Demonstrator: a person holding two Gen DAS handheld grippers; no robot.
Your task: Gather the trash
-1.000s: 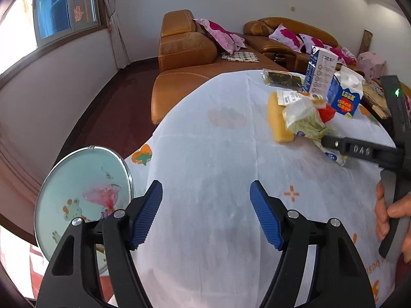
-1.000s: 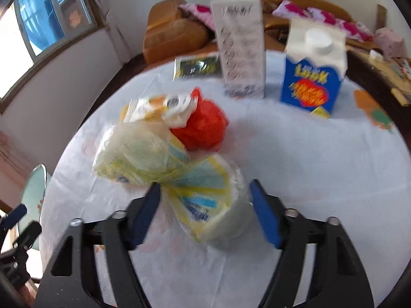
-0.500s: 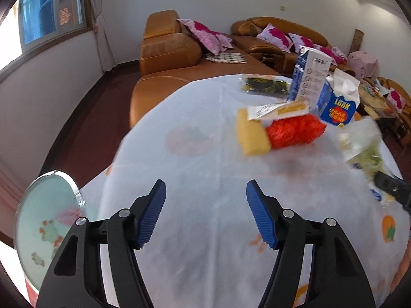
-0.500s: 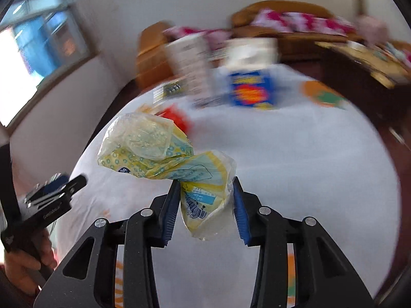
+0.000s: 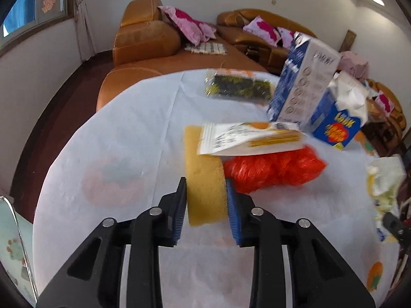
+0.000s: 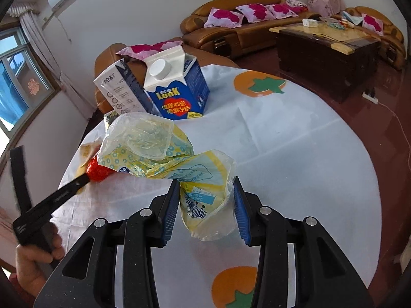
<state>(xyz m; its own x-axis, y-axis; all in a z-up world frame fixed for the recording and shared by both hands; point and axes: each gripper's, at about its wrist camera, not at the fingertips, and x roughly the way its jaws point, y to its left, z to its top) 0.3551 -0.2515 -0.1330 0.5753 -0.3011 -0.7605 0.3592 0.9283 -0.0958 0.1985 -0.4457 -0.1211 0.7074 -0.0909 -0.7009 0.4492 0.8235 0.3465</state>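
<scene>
pinching a yellow sponge (image 5: 205,179) between its blue pads, our left gripper (image 5: 206,205) sits low over the surface (image 5: 128,133), which is covered by a pale cloth with orange fruit prints. the sponge lies flat on the cloth, its far end tucked under a white and yellow snack packet (image 5: 246,137), and a crumpled red plastic bag (image 5: 272,168) touches its right side. beyond them we see a dark seaweed packet (image 5: 237,88), a tall blue and white box (image 5: 300,82) and a blue milk carton (image 5: 334,123) standing just beside each other. our right gripper (image 6: 206,205) is clamped on a crumpled yellow and clear plastic bag (image 6: 164,154), which is off the cloth, the loose end flaring up and to the left. in the right wrist view the left gripper's tip reaches the red bag, with our left hand (image 6: 36,261) on its handle. a brown sofa (image 5: 146,41) with pink cushions stands behind the surface.
</scene>
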